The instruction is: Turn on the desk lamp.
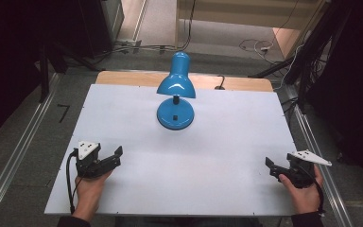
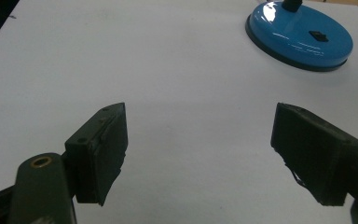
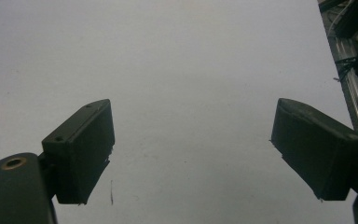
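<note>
A blue desk lamp [image 1: 176,90] stands upright at the middle back of the white table [image 1: 227,142], its shade tipped forward over its round base [image 2: 300,39]. My left gripper [image 1: 111,158] rests low at the front left, open, with bare table between its jaws and the lamp base far ahead to its right. At the front right, near the table's edge, my right gripper [image 1: 276,169] is open too, its jaws wide apart over bare white surface [image 3: 191,93]. A hand holds each gripper from below.
The lamp's black cord [image 1: 220,84] leaves over the wooden back edge. Metal rails [image 1: 19,151] run along both sides of the table. Cables [image 1: 255,46] lie on the floor behind. The right table edge [image 3: 335,56] is close to my right gripper.
</note>
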Tool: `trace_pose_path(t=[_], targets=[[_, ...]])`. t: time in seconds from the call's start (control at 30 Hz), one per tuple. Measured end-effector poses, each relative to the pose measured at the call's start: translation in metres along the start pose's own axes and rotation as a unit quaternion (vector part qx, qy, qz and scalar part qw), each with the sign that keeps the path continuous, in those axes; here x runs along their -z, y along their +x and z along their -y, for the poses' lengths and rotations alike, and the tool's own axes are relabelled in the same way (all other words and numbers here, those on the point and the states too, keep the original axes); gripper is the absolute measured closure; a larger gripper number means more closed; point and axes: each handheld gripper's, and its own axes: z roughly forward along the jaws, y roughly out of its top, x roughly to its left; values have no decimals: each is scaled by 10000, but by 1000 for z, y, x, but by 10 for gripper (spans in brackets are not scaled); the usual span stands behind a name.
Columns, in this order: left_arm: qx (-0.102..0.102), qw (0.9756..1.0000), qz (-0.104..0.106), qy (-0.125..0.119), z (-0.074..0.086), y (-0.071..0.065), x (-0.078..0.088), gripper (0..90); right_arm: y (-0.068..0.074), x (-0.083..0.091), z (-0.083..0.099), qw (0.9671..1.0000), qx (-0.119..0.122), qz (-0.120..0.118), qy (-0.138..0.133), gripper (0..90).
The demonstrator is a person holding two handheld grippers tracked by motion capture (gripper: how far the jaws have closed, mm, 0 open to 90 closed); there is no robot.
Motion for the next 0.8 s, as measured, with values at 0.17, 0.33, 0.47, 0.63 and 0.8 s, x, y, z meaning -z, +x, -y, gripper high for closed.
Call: trace_pose_path(t=[0.17,0.33,0.47,0.63,0.8], targets=[[-21,10000,-7,-22,-2,-3,-4,191,0,1,0,10000,-33,16,5,117],[-48,10000,-47,-23,-3,-5,-8,191,0,2,0,10000,-20,-20,-11,118],[-63,10000,-50,-48,-5,-7,-10,191,0,1,0,10000,-19,-19,11,117],[-65,9999,-80,-44,-6,-8,-13,190,1,2,0,10000,-58,-45,19,118],[-69,9999,-64,-66,-10,-13,-18,191,0,4,0,9999,-60,-85,-21,117]])
